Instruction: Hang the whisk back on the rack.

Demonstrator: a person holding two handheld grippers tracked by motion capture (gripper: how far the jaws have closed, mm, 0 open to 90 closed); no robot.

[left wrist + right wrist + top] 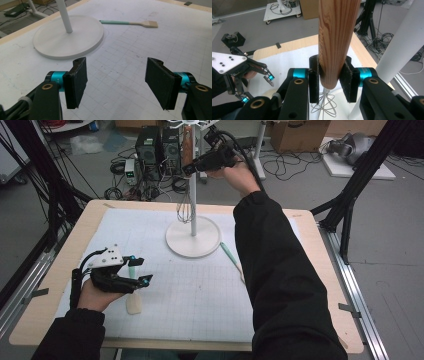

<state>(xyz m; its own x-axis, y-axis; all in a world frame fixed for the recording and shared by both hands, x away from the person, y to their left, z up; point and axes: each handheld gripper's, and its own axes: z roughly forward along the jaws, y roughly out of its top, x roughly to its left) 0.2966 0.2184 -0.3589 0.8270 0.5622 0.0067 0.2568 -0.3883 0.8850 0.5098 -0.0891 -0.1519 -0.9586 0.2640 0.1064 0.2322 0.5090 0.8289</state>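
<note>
The right hand-held gripper (329, 83) is clamped on the wooden handle of a whisk (335, 37), which hangs upright just beside the stand (193, 222)'s white pole, its wires above the stand's round base. The left hand-held gripper (116, 83) hovers near the stand with jaws apart, gripping nothing. A brush (130, 23) lies on the counter (60, 270) beside the base.

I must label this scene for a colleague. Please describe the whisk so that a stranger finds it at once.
Find the white stand at the table's far middle. Beside its pole hangs the whisk, its wooden handle gripped by the right gripper. It alone has wire loops; the teal-handled brush lies flat.
</note>
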